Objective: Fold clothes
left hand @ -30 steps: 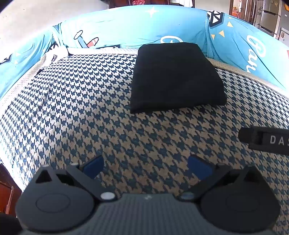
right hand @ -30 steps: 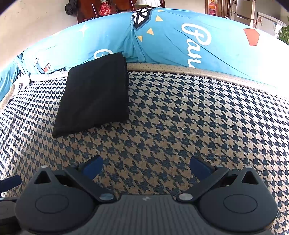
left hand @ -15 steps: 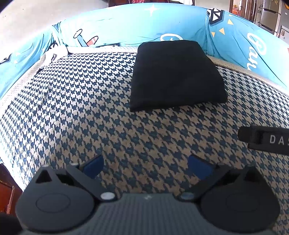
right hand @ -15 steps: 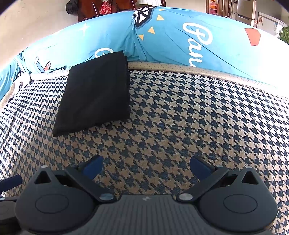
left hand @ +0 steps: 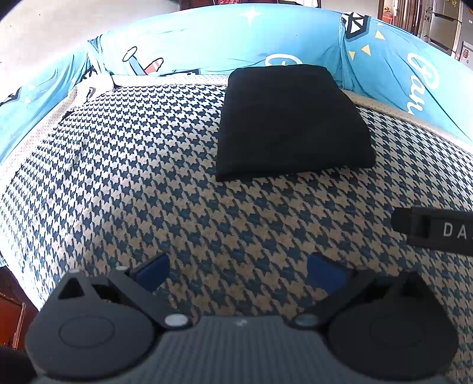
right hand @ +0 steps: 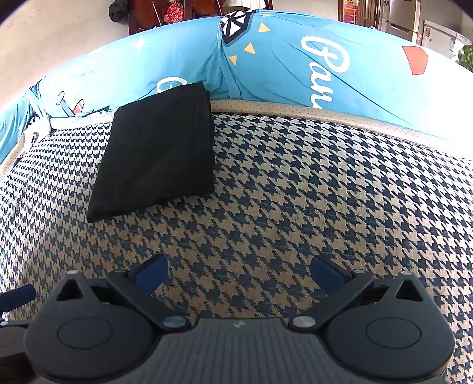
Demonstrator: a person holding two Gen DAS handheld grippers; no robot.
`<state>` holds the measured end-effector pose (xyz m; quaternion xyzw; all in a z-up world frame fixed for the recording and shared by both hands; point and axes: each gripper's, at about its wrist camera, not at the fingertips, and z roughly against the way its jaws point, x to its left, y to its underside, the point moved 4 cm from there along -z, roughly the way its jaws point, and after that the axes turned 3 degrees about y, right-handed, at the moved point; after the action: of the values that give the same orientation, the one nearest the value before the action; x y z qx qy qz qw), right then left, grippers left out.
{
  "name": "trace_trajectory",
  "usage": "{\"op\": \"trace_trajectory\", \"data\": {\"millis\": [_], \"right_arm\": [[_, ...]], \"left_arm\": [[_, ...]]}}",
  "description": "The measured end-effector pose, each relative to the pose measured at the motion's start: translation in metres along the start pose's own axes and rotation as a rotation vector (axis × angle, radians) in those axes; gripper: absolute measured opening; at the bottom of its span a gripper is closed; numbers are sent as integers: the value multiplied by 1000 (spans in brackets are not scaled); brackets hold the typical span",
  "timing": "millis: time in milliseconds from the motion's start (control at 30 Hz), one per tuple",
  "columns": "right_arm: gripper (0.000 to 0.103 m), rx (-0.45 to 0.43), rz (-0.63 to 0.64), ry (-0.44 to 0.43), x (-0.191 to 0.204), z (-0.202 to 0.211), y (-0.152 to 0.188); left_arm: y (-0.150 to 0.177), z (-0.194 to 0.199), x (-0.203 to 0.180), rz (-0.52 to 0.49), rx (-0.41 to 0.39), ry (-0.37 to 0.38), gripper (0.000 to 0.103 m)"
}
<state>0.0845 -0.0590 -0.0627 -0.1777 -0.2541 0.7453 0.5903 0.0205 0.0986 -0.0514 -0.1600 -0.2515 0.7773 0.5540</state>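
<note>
A houndstooth cover (left hand: 147,165) in navy and beige spreads across a cushioned seat, seemingly a sofa, and fills most of both views. Along its far edge runs a pale dotted strip (right hand: 310,110), and behind that rise turquoise cushions (right hand: 280,68) printed with white script, stars and small triangles. Beyond them a plain wall (right hand: 59,35) and dark wooden furniture (right hand: 147,13) show, with what looks like a metallic appliance (left hand: 443,26) far to the right.

The seat falls away at the left edge in the left wrist view, where dark wood (left hand: 11,313) shows below. A broad stretch of bare cover lies between the grippers and the garment, and more to the right of it.

The folded black garment (left hand: 291,121) lies flat at the back of the seat, its far short edge touching the cushions. It is a neat rectangle whose long axis runs from front to back, slightly skewed in the right wrist view (right hand: 156,150), with the near corner pointing leftward.

The left gripper (left hand: 238,270) hovers above the cover with its blue fingers (left hand: 150,273) spread wide and empty. The right gripper (right hand: 238,271) likewise has its fingers (right hand: 326,273) wide apart, holding nothing; its side appears at the right edge of the left view (left hand: 434,232).
</note>
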Motion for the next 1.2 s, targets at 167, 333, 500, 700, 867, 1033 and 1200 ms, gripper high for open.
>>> {"op": "trace_trajectory", "data": {"millis": [167,333,500,700,867,1033,1200], "right_arm": [[103,0,0,-2,0,0,0],[103,0,-1,-6,1,0,0],[103,-2,-2,-10,0,1,0],[103,-6,0,-18,1,2,-1],[103,-3,1,-19,1,2,-1],[103,-5,6,-24,1,4,-1],[103,-20,-2,-29,-1,10,-1]], "left_arm": [[0,0,0,0,1,-4,103],[0,0,0,-2,3,-6,103],[1,0,-2,-6,5,-6,103],[2,4,-5,-14,2,-1,103],[1,6,-6,-16,-7,1,103],[4,10,-6,-15,-15,-6,103],[7,15,-4,-10,-19,-9,103]]}}
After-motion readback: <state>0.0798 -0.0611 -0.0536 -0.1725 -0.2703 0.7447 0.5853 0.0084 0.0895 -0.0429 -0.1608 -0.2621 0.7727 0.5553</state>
